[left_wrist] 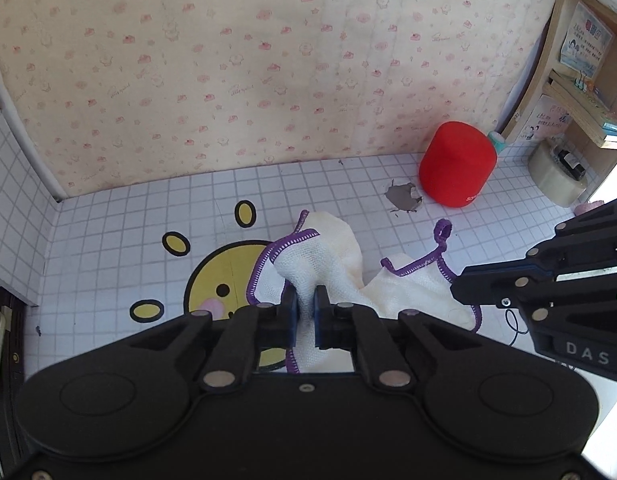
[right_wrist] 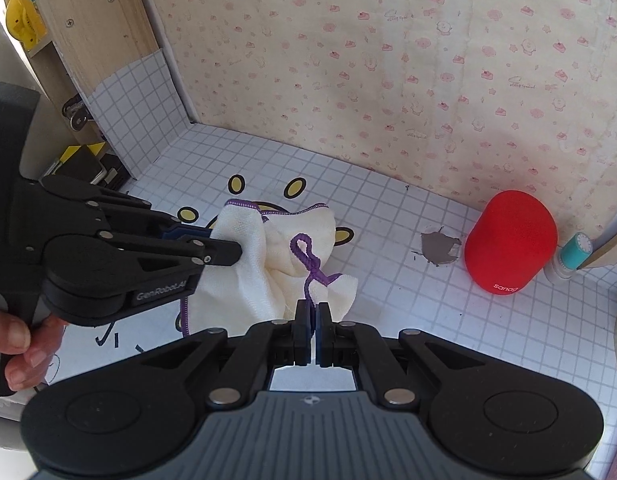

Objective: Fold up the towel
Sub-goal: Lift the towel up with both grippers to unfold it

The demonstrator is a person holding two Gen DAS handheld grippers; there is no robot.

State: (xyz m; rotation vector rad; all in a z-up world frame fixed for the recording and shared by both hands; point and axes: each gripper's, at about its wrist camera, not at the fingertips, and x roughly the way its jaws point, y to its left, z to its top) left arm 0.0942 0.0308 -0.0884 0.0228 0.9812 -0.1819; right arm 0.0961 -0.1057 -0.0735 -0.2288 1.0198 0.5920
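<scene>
White tiled tabletop point(left_wrist: 120, 216), sun sticker. Left gripper point(left_wrist: 306, 300) pinches purple-hemmed towel point(left_wrist: 328, 264) bunch; right gripper point(right_wrist: 313, 312) clamps opposite edge, likely to spread cloth for folding. Red speaker point(right_wrist: 510, 240) near back edge.

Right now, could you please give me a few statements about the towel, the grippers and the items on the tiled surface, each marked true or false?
1. The left gripper is shut on the towel. True.
2. The right gripper hangs open, clear of the cloth. False: it is shut on a towel edge.
3. The towel lies flat and neatly folded. False: it is bunched and lifted between both grippers.
4. A red speaker stands near the back wall. True.
5. The towel's hem is green. False: its purple hem ends in a purple loop.
</scene>
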